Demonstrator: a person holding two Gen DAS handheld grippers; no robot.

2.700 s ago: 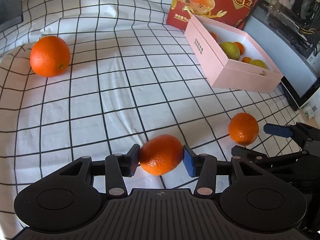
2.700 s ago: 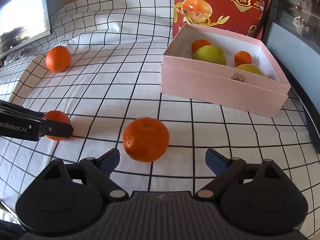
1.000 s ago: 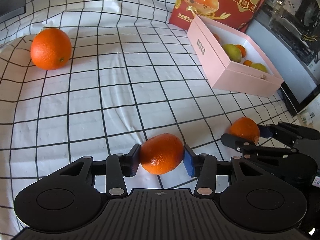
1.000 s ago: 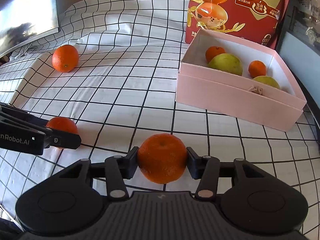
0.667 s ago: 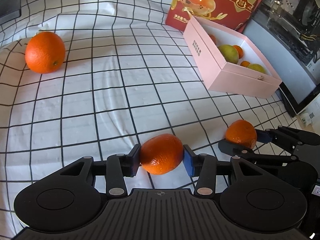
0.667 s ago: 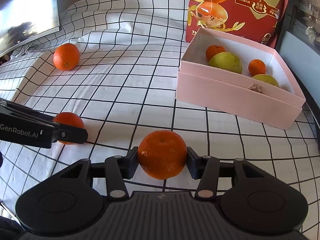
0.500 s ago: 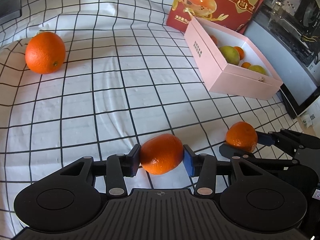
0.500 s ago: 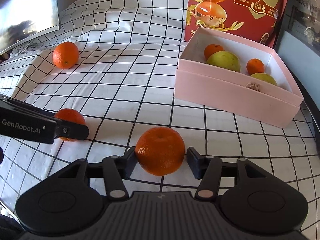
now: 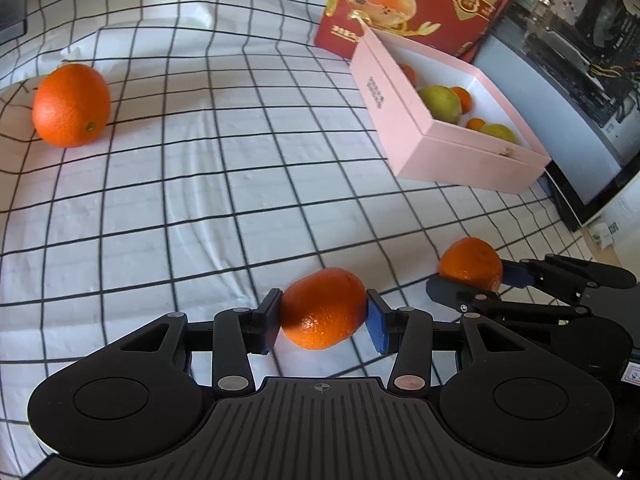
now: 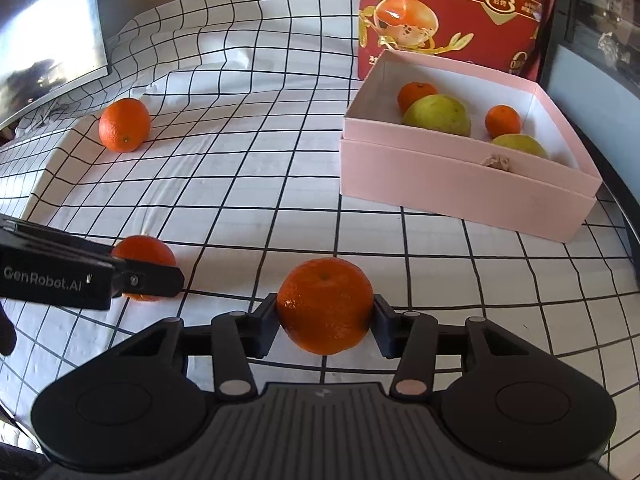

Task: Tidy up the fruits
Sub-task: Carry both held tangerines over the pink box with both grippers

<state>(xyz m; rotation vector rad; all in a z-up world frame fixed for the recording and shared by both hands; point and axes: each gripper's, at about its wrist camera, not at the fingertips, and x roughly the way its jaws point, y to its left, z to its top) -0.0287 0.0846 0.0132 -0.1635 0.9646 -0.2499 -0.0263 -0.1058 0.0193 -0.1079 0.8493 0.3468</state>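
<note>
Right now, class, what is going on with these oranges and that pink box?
A person is sorting fruit with a gripper in each hand. The left gripper is clamped on one orange; the right gripper is closing on another orange. A third orange lies loose on the checked cloth. The pink box already holds two small oranges and two green fruits.

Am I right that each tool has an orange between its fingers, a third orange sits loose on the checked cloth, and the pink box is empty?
Not empty: the right wrist view shows the pink box already holding two small oranges and two yellow-green fruits. The rest holds.
</note>
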